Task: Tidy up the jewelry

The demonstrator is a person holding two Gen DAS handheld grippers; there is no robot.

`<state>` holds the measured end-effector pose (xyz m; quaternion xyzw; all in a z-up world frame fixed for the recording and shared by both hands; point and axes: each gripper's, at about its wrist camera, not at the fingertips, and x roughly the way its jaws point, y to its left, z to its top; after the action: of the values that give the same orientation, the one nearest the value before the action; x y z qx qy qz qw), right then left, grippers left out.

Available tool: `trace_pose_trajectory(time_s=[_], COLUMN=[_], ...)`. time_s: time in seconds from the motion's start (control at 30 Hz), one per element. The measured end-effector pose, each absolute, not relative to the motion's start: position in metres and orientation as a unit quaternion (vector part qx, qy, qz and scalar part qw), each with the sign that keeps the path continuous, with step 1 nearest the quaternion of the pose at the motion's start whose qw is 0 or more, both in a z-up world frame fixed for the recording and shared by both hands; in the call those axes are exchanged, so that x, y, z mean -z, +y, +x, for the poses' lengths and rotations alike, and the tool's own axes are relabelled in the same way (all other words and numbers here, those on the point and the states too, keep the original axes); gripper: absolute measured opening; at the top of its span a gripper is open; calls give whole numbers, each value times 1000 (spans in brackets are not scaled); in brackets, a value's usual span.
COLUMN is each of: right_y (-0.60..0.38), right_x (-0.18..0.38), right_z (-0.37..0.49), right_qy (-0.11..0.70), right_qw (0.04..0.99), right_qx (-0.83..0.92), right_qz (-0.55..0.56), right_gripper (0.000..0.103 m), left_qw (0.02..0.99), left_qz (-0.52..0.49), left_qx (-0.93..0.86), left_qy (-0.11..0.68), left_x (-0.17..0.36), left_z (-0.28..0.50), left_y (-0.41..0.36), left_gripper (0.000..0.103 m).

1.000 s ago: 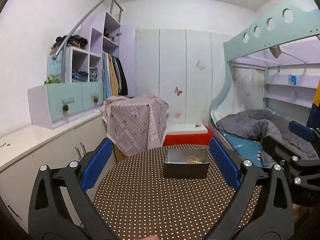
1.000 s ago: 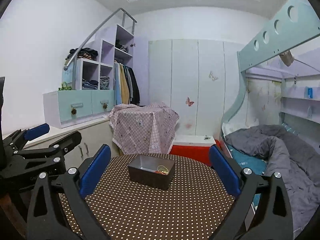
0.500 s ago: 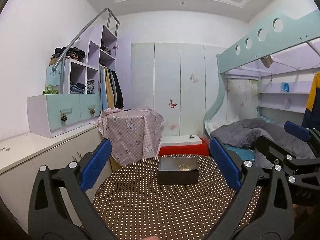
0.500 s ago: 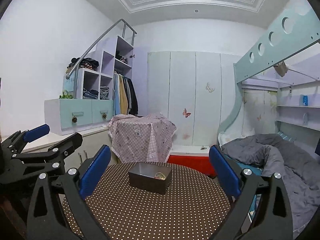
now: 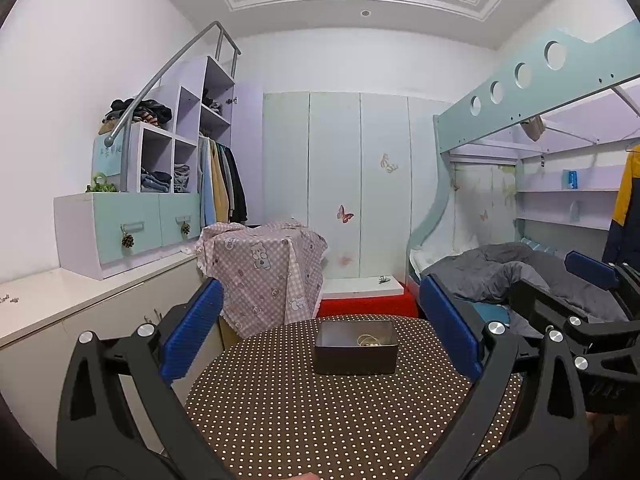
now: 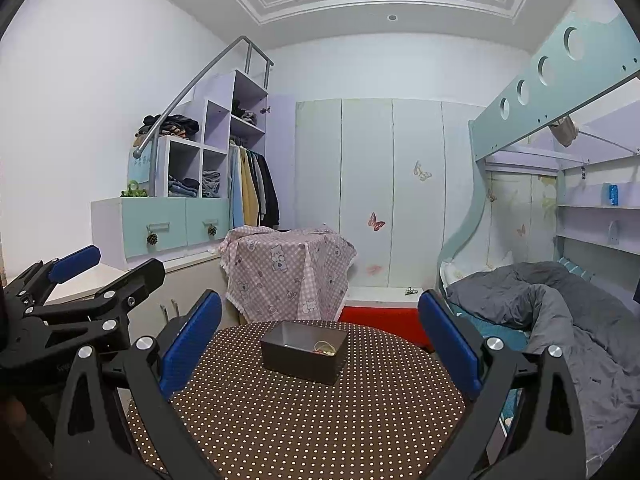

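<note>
A dark metal box (image 5: 355, 347) stands on the far part of a round table with a brown polka-dot cloth (image 5: 320, 408). Pale jewelry (image 5: 370, 341) lies inside it. The box also shows in the right wrist view (image 6: 304, 351) with jewelry (image 6: 325, 347) in it. My left gripper (image 5: 320, 328) is open and empty, held above the near side of the table. My right gripper (image 6: 320, 328) is open and empty too. Each gripper shows at the edge of the other's view, the right one (image 5: 592, 304) and the left one (image 6: 80, 292).
A stand under a pink checked cloth (image 5: 264, 276) is behind the table. A red and white box (image 5: 366, 296) sits on the floor beyond. A white counter with drawers (image 5: 80, 292) runs along the left. A bunk bed with a grey duvet (image 5: 520, 272) is on the right.
Both grippers have risen and pulled back a little from the table, so the box looks smaller and lower in both views. Both stay open and empty.
</note>
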<state>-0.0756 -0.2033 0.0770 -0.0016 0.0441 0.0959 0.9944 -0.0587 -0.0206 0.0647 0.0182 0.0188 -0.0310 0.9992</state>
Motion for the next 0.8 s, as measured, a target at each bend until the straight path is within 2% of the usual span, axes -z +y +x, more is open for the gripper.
trace_pose_trajectory(time_s=[0.8], right_y=[-201], right_x=[-72], right_z=[-76], right_qy=[38], right_qw=[995], right_qx=[-89], right_qz=[-3], right_gripper=[95], left_qw=[999], left_qz=[45], left_qx=[12], left_qy=[-19], left_x=[-62], left_z=[-65], left_y=[-27], left_gripper=[97])
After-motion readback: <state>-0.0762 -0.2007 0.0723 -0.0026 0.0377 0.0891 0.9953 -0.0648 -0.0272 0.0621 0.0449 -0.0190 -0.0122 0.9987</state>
